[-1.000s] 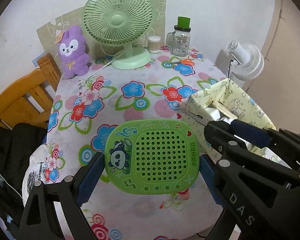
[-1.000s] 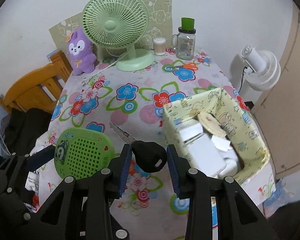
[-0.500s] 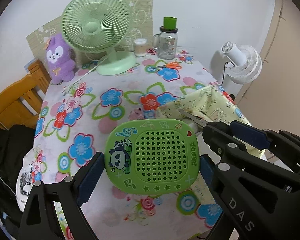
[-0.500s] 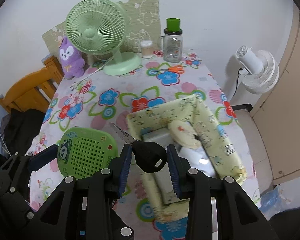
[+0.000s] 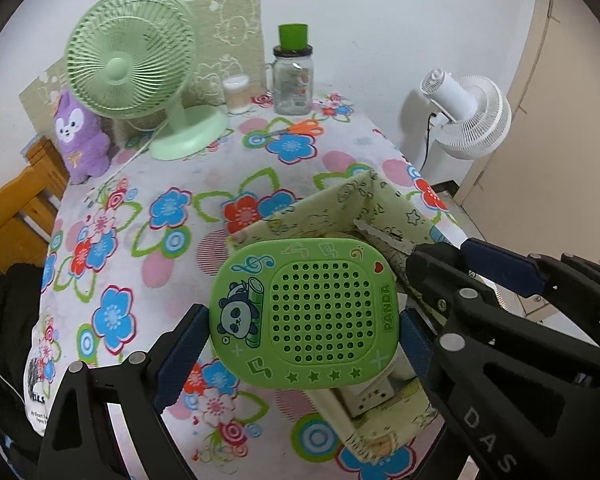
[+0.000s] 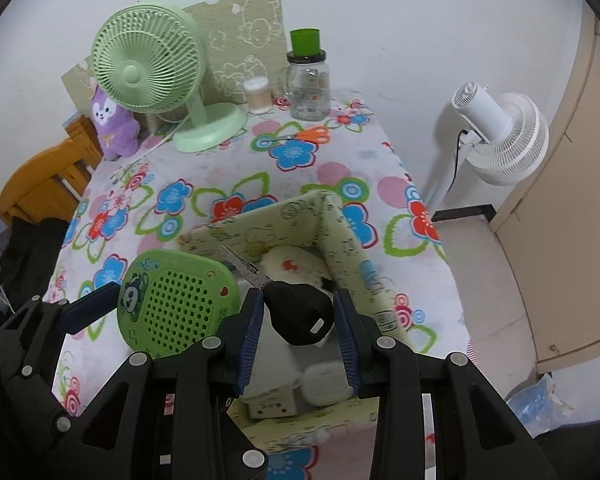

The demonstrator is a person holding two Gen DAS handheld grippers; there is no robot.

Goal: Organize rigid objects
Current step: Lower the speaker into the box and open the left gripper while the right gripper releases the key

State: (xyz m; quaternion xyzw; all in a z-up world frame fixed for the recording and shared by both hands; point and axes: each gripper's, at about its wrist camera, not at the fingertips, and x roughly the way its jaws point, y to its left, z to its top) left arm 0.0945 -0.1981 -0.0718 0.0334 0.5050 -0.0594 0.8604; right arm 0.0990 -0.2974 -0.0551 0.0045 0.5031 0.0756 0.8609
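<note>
My left gripper is shut on a green panda speaker and holds it above the near left corner of the yellow fabric box. The speaker also shows in the right wrist view. My right gripper is shut on a black-handled key whose metal blade points up-left, over the inside of the box. The box holds white items and a round cream piece. The right gripper shows at the right in the left wrist view.
On the floral tablecloth at the back stand a green desk fan, a purple plush, a cotton-swab jar, a glass jar with green lid and orange scissors. A white floor fan stands right, a wooden chair left.
Both grippers moved right with their loads, so the box now lies under them. The speaker now covers the box's near left corner and the key hangs over its inside.
</note>
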